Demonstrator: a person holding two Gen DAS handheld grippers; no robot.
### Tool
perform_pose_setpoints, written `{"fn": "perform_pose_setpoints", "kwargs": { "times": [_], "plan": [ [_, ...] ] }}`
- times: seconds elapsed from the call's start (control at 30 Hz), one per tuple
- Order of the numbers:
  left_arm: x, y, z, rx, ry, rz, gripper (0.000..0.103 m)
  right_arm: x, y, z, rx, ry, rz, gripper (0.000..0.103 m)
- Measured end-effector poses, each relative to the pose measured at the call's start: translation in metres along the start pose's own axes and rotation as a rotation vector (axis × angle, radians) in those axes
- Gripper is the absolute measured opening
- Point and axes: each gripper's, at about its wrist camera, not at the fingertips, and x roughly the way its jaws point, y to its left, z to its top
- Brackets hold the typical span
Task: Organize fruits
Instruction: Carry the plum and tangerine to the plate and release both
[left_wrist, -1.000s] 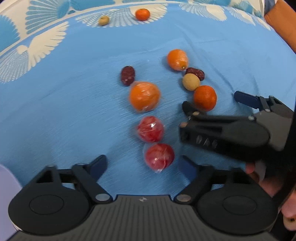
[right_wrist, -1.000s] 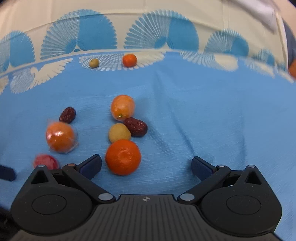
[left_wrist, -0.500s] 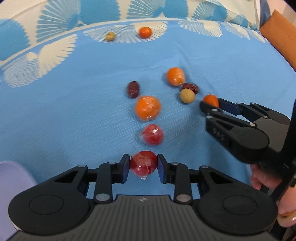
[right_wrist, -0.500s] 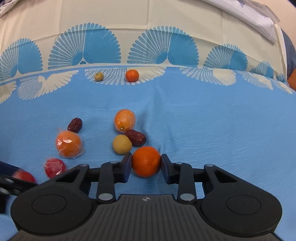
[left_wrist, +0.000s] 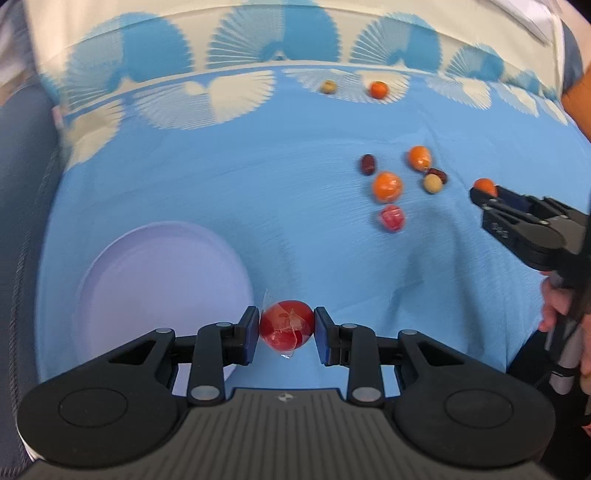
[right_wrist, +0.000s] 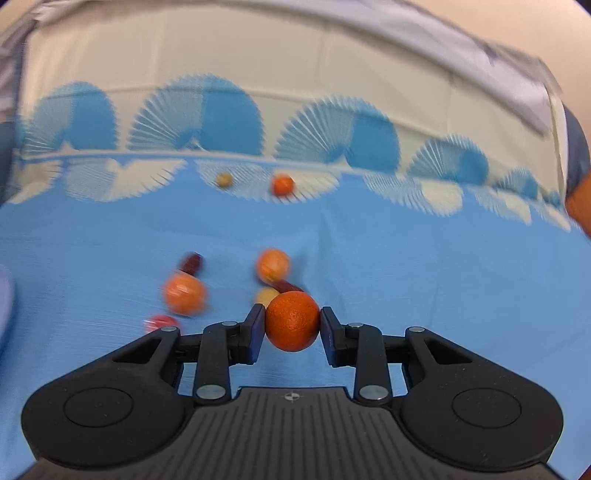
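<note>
My left gripper (left_wrist: 286, 330) is shut on a red plastic-wrapped fruit (left_wrist: 286, 328), held above the blue cloth just right of a pale lilac plate (left_wrist: 147, 288). My right gripper (right_wrist: 292, 325) is shut on an orange tangerine (right_wrist: 292, 320), lifted off the cloth; it also shows in the left wrist view (left_wrist: 485, 186). On the cloth lie a wrapped orange (left_wrist: 386, 185), a second wrapped red fruit (left_wrist: 391, 218), a kumquat (left_wrist: 419, 157), two dark dates (left_wrist: 368, 164) and a pale longan (left_wrist: 432, 182).
A small tangerine (left_wrist: 378, 89) and a small tan fruit (left_wrist: 327, 87) lie far back on the fan-patterned border of the cloth (left_wrist: 240, 88). A grey seat edge (left_wrist: 22, 192) is at the left. A brown object (right_wrist: 580, 199) shows at the right edge.
Both grippers have lifted and pulled back with their fruits. My left gripper has swung left, bringing the lilac plate into view. The right gripper has risen above the fruit cluster.
</note>
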Motion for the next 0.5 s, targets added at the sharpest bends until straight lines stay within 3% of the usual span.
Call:
{"fn": "perform_pose_setpoints", "kwargs": {
  "times": [0.5],
  "plan": [
    [-0.094, 0.093, -0.071, -0.163, -0.087, 0.067, 0.035, -0.136, 0.108, 0.05, -0.15, -0.155, 0.208, 0.034]
  ]
}}
